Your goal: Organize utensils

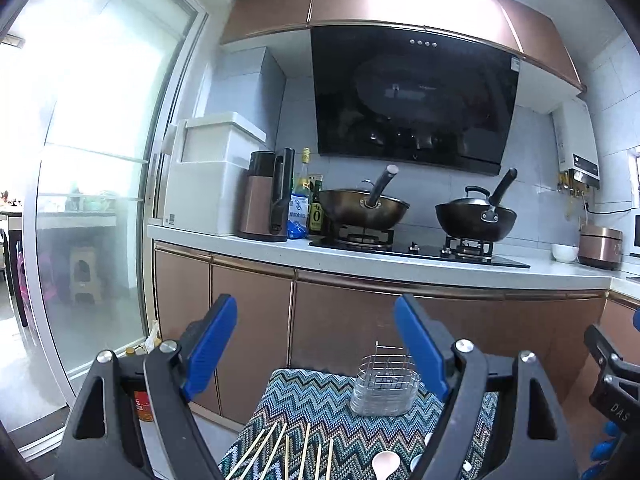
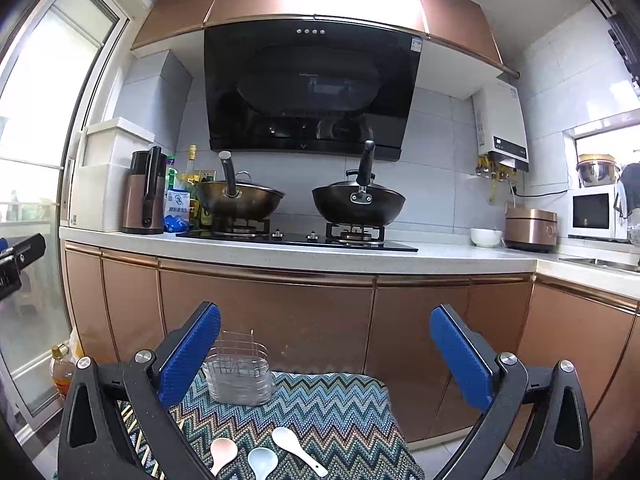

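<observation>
Both grippers, left gripper [image 1: 316, 344] & right gripper [image 2: 325, 350], spread empty over zigzag cloth [image 2: 340, 412] w/ spoons [image 2: 297, 449], kitchen counter [image 2: 440, 258] behind

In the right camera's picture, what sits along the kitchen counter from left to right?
White bin → copper kettle → bottles → bronze wok → black wok → white bowl → rice cooker → microwave.

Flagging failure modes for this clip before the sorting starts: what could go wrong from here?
The wire holder stands near the far edge of the zigzag cloth, so a push while inserting might tip it off. The chopsticks lie fanned and close together; the open left tool may catch several. The spoons are smooth and low, so the open right tool could slip.
</observation>
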